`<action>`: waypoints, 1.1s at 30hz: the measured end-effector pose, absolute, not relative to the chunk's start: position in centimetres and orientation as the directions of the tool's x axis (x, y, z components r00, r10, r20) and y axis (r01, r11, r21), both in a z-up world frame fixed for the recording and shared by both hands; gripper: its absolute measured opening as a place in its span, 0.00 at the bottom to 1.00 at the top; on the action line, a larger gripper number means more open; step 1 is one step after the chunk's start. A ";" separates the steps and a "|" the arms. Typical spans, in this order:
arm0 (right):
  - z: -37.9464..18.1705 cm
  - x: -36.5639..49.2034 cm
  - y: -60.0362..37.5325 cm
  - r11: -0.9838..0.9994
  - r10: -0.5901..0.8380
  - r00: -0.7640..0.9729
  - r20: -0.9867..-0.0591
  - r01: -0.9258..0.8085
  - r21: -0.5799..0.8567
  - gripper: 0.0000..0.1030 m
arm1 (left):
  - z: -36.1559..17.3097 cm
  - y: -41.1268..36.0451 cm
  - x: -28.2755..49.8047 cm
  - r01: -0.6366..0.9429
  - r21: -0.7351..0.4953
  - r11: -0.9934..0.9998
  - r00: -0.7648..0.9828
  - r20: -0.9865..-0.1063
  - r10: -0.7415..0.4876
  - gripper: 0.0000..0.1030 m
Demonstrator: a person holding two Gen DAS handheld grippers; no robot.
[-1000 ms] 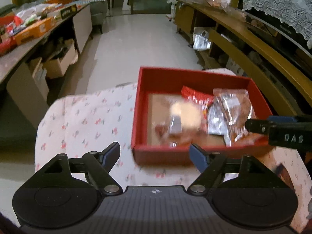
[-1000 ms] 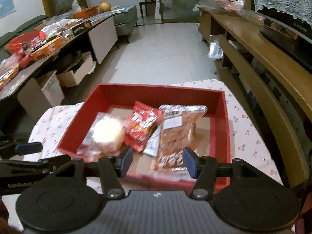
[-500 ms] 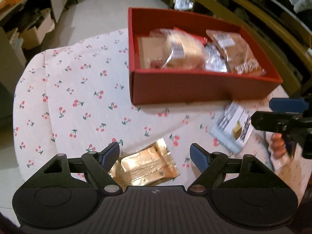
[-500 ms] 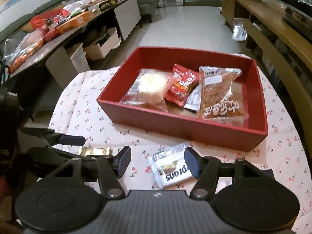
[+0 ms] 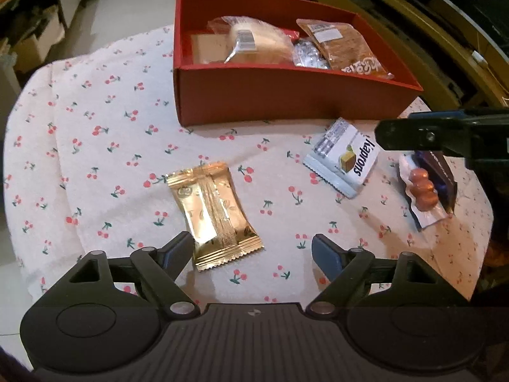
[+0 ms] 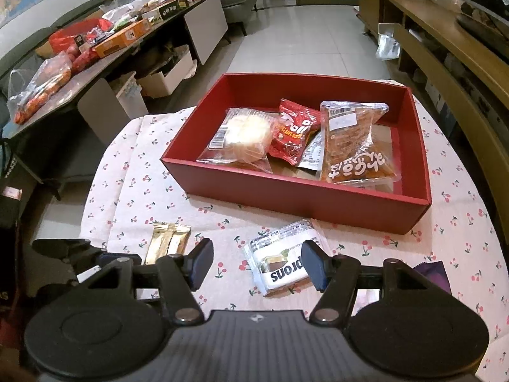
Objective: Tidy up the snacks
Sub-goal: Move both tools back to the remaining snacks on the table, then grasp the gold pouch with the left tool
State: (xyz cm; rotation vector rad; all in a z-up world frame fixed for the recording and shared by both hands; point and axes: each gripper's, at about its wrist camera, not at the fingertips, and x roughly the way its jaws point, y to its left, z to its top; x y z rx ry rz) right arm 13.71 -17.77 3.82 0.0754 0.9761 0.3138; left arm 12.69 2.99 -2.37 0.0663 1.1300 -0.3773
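Gold packet (image 5: 214, 215) lies flat, long axis running away from the left gripper (image 5: 253, 250), whose jaws have just widened, gripping nothing. Right gripper (image 6: 257, 264) gapes, empty, over the white wafer packet (image 6: 283, 265).

Red box (image 5: 286, 95), gold packet (image 5: 213, 213), cherry-print white cloth (image 5: 95, 133).

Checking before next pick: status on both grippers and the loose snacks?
Left gripper open over gold packet, jaws just widened. Right gripper open over white wafer pack. Red box unobstructed.
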 end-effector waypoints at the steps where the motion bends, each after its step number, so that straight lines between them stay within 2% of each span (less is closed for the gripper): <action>1: 3.9 13.7 -17.9 0.953 0.293 0.521 -0.801 -0.223 0.204 0.76 | -2.3 3.0 12.9 0.311 -0.125 0.942 0.383 -0.891 -0.244 0.85; 3: 3.9 13.7 -18.4 0.955 0.291 0.524 -0.800 -0.212 0.208 0.76 | -2.6 3.3 13.6 0.228 -0.099 0.969 0.404 -0.896 -0.186 0.85; 7: 3.8 14.2 -18.9 0.957 0.286 0.523 -0.803 -0.197 0.212 0.76 | -3.4 3.5 14.8 0.131 -0.130 0.983 0.392 -0.904 -0.172 0.83; 13: 4.0 14.8 -19.9 0.964 0.267 0.540 -0.798 -0.165 0.211 0.76 | -3.3 0.3 14.8 0.183 0.022 0.983 0.431 -0.900 -0.060 0.56; 16: 3.8 15.2 -20.9 0.969 0.246 0.536 -0.807 -0.125 0.212 0.76 | -3.0 0.6 14.4 0.194 0.012 0.981 0.430 -0.900 -0.074 0.45; 22: 2.3 15.6 -20.8 0.965 0.262 0.479 -0.838 -0.105 0.241 0.76 | -2.8 1.5 13.2 0.196 -0.036 0.980 0.416 -0.902 -0.117 0.45; 27: 0.6 16.9 -18.4 0.963 0.264 0.430 -0.864 -0.175 0.206 0.77 | -2.1 2.0 12.8 0.206 -0.090 0.974 0.415 -0.894 -0.170 0.45; 33: -1.3 18.2 -18.4 0.969 0.244 0.357 -0.901 -0.044 0.245 0.77 | -2.2 2.5 12.9 0.195 -0.126 0.973 0.405 -0.893 -0.197 0.45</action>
